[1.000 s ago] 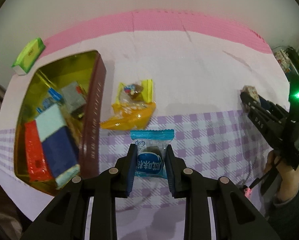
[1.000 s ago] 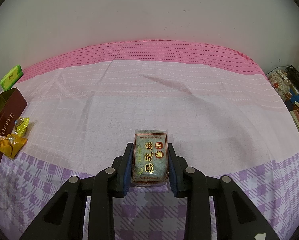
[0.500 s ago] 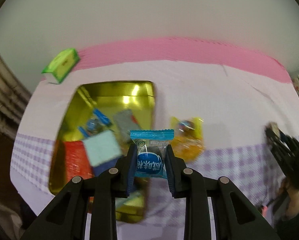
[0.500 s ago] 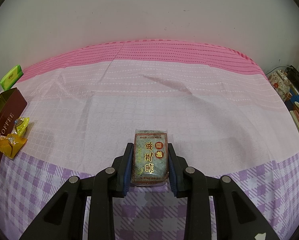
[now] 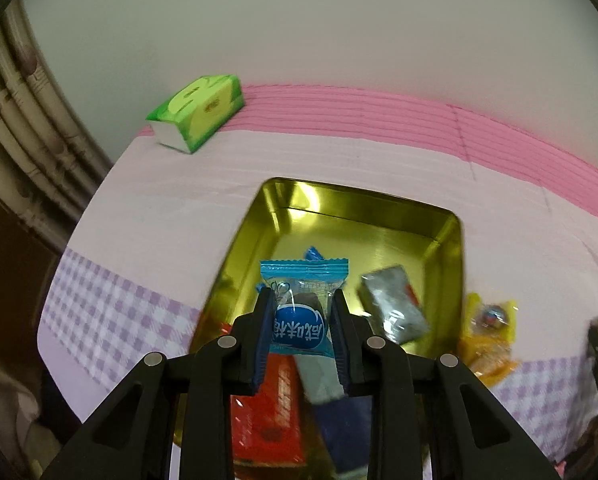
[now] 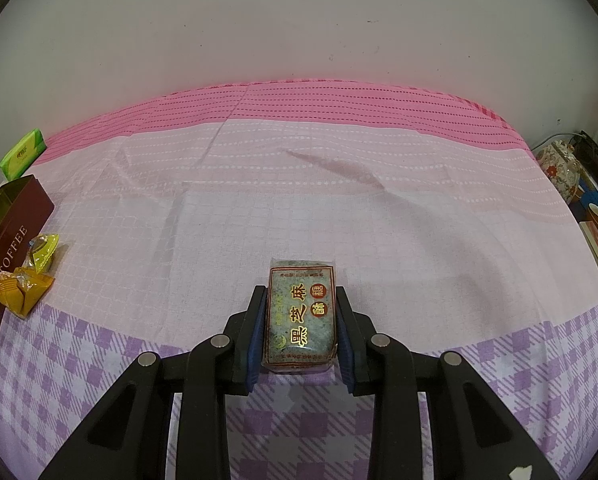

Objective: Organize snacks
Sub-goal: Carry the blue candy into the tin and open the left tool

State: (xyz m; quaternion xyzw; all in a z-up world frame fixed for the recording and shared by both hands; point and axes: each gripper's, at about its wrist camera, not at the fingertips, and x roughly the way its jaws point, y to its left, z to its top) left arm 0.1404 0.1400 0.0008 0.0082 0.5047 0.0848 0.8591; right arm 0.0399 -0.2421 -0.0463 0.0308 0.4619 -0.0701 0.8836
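My left gripper (image 5: 301, 334) is shut on a blue-wrapped candy (image 5: 301, 300) and holds it above the open gold tin (image 5: 363, 212). The tin holds a silver packet (image 5: 395, 304), a red packet (image 5: 267, 408), a pale blue one and a dark blue one. My right gripper (image 6: 301, 330) is shut on a dark sesame bar with gold letters (image 6: 302, 316), just above the purple-checked cloth. Yellow and orange wrapped snacks (image 5: 487, 332) lie on the cloth right of the tin; they also show in the right wrist view (image 6: 23, 280) beside the tin's brown "TOFFEE" side (image 6: 7, 264).
A green tissue pack (image 5: 197, 112) lies at the table's far left corner, by the wall. The table's left edge drops off near pipes (image 5: 15, 120). Cups and clutter (image 6: 579, 184) stand off the right end. The cloth has a crease (image 6: 339, 168).
My left gripper has swung left with the blue candy, from beside the tin to over it. The right gripper and its sesame bar have not moved.
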